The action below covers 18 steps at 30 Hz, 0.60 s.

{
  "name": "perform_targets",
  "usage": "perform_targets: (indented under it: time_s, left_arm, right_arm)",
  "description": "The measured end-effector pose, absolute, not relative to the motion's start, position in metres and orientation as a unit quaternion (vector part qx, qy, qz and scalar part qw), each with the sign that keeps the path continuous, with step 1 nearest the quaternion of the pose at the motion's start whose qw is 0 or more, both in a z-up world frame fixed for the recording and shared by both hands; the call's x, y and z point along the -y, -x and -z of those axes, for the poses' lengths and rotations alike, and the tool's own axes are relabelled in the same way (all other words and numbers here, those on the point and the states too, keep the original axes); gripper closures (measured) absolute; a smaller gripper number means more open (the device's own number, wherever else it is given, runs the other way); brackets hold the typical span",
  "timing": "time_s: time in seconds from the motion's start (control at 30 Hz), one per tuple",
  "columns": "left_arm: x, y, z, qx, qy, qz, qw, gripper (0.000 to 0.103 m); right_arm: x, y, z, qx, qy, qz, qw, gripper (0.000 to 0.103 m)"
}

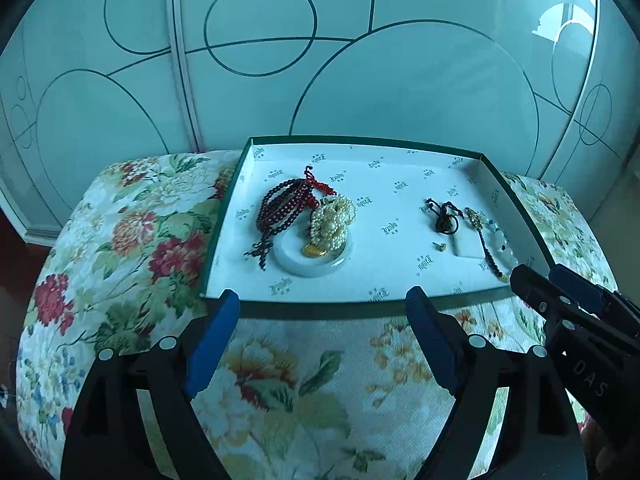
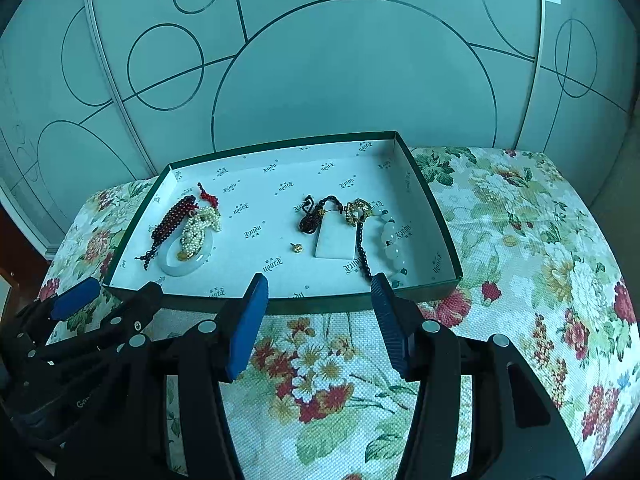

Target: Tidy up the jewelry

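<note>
Both tools were held open and empty, the right tool (image 2: 318,320) nearer the white pendant (image 2: 335,241) lying at twelve o'clock (long axis pointing away), the left tool (image 1: 322,334) facing the pearl strand (image 1: 332,220).

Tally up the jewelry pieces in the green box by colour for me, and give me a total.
Dark red: 1, the bead strand
Cream: 1, the pearl cluster
White or pale: 3, the bangle, the rectangular pendant, the pale bead bracelet
Gold: 2, the small stud, the gold ornament
Black: 1, the black bead strand
Total: 8
</note>
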<state>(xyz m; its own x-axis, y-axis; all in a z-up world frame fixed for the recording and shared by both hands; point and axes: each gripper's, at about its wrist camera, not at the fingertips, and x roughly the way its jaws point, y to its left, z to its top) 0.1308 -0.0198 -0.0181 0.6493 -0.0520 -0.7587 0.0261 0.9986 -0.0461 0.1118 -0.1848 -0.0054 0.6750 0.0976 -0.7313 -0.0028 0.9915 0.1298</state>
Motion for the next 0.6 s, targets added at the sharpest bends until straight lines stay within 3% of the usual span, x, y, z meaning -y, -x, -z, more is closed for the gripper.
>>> perform_targets:
  time_s: [0.6]
  left_arm:
    - [0.018, -0.088, -0.013, -0.389, 0.020, 0.021, 0.921, 0.018]
  right_arm:
    - [0.182, -0.067, -0.026, -0.370, -0.052, -0.034, 0.927, 0.049]
